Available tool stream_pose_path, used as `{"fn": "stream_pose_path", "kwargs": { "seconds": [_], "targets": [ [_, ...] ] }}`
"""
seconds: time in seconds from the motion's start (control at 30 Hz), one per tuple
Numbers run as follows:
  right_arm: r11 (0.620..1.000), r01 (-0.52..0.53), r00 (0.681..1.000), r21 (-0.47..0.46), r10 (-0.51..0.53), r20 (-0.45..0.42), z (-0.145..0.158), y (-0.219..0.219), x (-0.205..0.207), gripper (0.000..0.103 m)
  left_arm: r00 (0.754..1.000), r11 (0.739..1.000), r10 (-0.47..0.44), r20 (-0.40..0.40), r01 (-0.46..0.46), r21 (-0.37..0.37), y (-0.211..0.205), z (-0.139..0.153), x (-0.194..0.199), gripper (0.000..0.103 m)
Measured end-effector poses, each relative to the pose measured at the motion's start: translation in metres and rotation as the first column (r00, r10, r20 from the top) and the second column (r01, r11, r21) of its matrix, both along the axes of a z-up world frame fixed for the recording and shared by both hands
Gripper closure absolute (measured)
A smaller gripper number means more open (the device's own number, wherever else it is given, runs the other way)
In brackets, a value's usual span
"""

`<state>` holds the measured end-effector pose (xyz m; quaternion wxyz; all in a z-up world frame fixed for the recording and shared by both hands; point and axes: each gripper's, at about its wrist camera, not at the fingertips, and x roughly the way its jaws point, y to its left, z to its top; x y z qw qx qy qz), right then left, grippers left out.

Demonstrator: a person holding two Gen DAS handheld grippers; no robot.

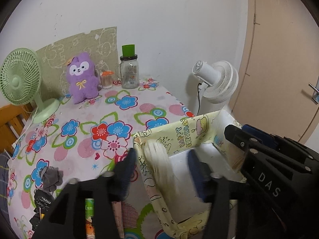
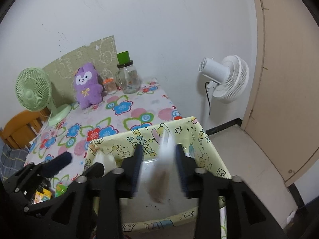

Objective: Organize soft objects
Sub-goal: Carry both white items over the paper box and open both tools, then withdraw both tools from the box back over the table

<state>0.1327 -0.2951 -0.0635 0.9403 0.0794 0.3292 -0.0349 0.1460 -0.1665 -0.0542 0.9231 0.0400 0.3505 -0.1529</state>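
Your left gripper [image 1: 163, 171] and right gripper [image 2: 159, 167] are hanging open over the yellow box [image 2: 191, 129] on the flowery table [image 1: 83, 103], where a blurry white soft toy [image 2: 161, 163] is lying loose

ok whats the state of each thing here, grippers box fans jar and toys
left gripper: open, over the box
right gripper: open, blurred white plush between its fingers
yellow box: open-topped, white plush dropping in
purple plush: upright against the wall
glass jar: lid on, looks empty
green fan: upright on the table
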Motion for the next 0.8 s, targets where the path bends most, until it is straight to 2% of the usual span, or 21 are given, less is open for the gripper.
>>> {"fn": "stream_pose_path", "kwargs": {
  "seconds": [0.03, 0.07, 0.33, 0.8],
  "targets": [
    [1.0, 0.002, 1.0, -0.002, -0.002, 0.007, 0.0, 0.001, 0.0, 0.037, 1.0, 1.0, 0.005, 0.003, -0.005, 0.004, 0.001, -0.001, 0.0, 0.032],
    [1.0, 0.006, 1.0, -0.008, -0.006, 0.02, 0.0, 0.002, -0.002, 0.03, 1.0, 1.0, 0.008, 0.007, -0.008, 0.006, 0.002, -0.001, -0.001, 0.028],
    [1.0, -0.007, 0.999, -0.031, 0.008, 0.033, 0.0, 0.016, -0.004, 0.021, 0.999, 0.999, 0.029, 0.033, -0.03, 0.035, 0.009, -0.001, -0.005, 0.01],
    [0.999, -0.005, 0.999, -0.054, 0.007, 0.048, 0.004, 0.037, -0.012, 0.011, 0.998, 0.998, 0.043, 0.044, -0.045, 0.042, 0.026, 0.002, -0.011, 0.004]
  ]
}}
